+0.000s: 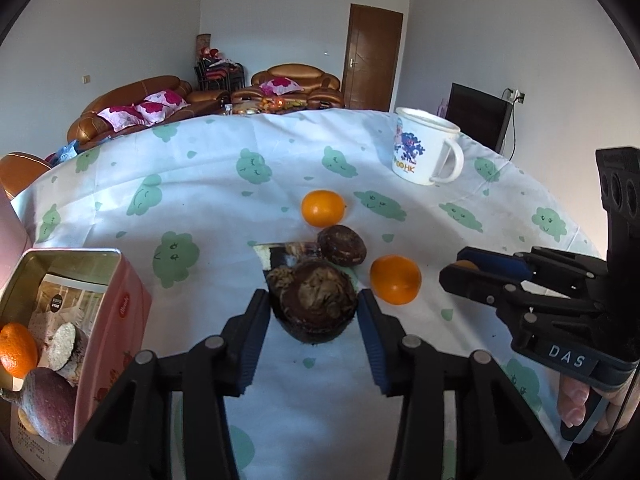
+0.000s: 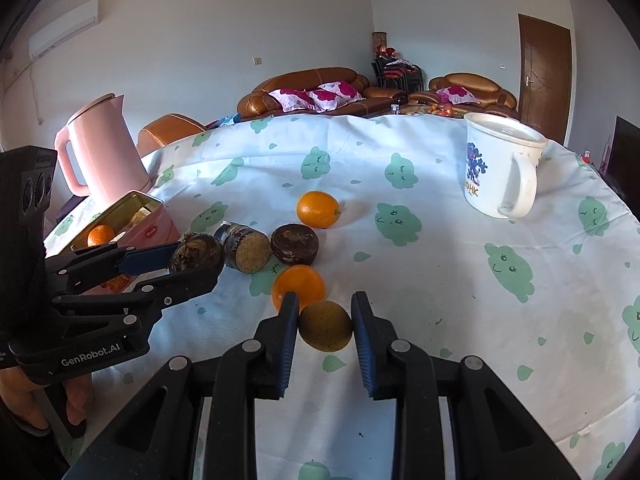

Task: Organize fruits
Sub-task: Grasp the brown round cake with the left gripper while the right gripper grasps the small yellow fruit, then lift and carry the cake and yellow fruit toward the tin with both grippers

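My left gripper [image 1: 313, 299] is shut on a dark brown round fruit [image 1: 316, 312], both blue pads pressed to its sides just above the cloud-print cloth [image 1: 200, 200]. Seen from the right wrist, that left gripper [image 2: 196, 262] holds it left of a cut brown piece [image 2: 246, 252]. My right gripper [image 2: 325, 312] is shut on a dull yellow-green citrus [image 2: 326, 330]. Loose on the cloth lie two oranges [image 1: 323, 208] [image 1: 395, 279] and another brown fruit [image 1: 342, 245]. An open pink tin [image 1: 120, 308] at the left holds an orange [image 1: 16, 348], a purple fruit [image 1: 48, 404] and a cut piece [image 1: 66, 344].
A white printed mug [image 2: 500, 164] stands at the far right of the table. A pink kettle [image 2: 104, 152] stands at the far left behind the tin [image 2: 156, 220]. Sofas and a wooden door lie beyond the table's far edge.
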